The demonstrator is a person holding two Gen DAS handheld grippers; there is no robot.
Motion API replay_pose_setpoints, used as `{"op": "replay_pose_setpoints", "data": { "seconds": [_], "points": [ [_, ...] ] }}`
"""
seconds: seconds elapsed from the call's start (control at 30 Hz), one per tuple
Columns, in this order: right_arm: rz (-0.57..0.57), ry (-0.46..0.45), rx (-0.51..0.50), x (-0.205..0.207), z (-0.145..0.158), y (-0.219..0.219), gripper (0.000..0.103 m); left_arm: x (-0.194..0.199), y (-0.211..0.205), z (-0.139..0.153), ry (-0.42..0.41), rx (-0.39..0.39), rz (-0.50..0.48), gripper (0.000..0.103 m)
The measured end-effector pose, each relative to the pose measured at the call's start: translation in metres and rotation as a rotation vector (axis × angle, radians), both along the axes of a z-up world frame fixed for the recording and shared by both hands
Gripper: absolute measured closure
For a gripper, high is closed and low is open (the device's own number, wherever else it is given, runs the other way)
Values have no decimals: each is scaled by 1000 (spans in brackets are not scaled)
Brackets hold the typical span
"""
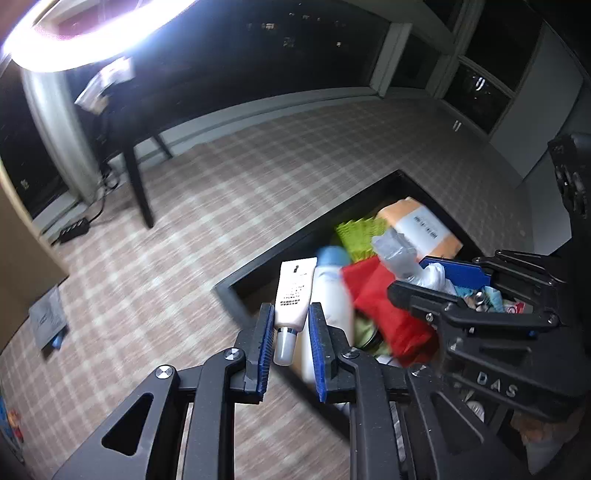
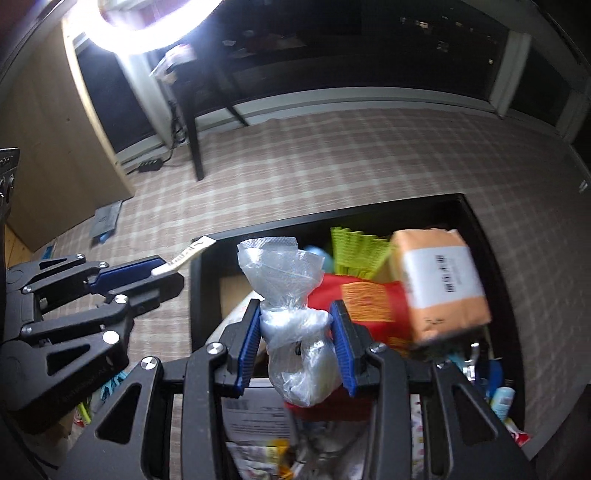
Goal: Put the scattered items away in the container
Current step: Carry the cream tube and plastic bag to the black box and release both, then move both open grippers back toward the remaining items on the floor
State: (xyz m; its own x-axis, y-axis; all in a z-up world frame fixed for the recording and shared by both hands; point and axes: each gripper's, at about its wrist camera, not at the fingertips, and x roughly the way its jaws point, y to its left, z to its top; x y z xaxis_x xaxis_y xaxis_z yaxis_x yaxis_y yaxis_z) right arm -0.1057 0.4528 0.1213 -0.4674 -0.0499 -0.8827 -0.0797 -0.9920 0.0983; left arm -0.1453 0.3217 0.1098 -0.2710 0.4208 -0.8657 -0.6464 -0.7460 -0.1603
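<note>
Left wrist view, nearest first: left tool (image 1: 291,308) angled steeply down, blue pads closed on the lower end of a pale pink tube (image 1: 293,288), cap toward the camera, printed body pointing away. Just right of the tube, lying in the container (image 1: 306,230): a white bottle (image 1: 328,295) with a blue cap, blurred. Beside it, a red pouch (image 1: 380,299). Farther in, a green ridged piece (image 1: 356,236) and an orange pack (image 1: 417,225) with a white label. At the right edge, side-on above the container: right tool (image 1: 424,280), crumpled clear plastic at its tips. Container itself black, low-walled, set on the plaid floor (image 1: 258,155). Beyond, a dark table leg (image 1: 138,184), a power strip (image 1: 74,225) by the wall, and a glaring ring light (image 1: 92,33) at top left.

Right wrist view, nearest first: right tool pinching a knotted clear plastic bag (image 2: 291,332) from both sides, twisted neck and open top rising past the fingertips. Bag held above the near half of the container, over papers and small packets too blurred to name. Behind it, the same red pouch, orange pack and green piece. At left, the left tool seen from the side, out over the floor just beside the container's near left corner, tube sticking out past its tips toward the rim.
</note>
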Motion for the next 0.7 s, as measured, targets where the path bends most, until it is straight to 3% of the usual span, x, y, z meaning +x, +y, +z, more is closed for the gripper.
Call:
{"op": "replay_pose_setpoints", "data": {
  "seconds": [0.03, 0.07, 0.3, 0.7],
  "points": [
    [-10, 4, -5, 1, 2, 5, 60, -2, 4, -2, -12, -11, 6, 61],
    [-29, 3, -7, 2, 4, 10, 54, -3, 5, -2, -14, -14, 10, 57],
    [-68, 26, -18, 6, 11, 21, 51, -2, -3, 2, 33, -34, 14, 58],
    [22, 32, -29, -5, 13, -13, 51, -11, -56, 15, 25, -30, 107, 58]
  ]
}}
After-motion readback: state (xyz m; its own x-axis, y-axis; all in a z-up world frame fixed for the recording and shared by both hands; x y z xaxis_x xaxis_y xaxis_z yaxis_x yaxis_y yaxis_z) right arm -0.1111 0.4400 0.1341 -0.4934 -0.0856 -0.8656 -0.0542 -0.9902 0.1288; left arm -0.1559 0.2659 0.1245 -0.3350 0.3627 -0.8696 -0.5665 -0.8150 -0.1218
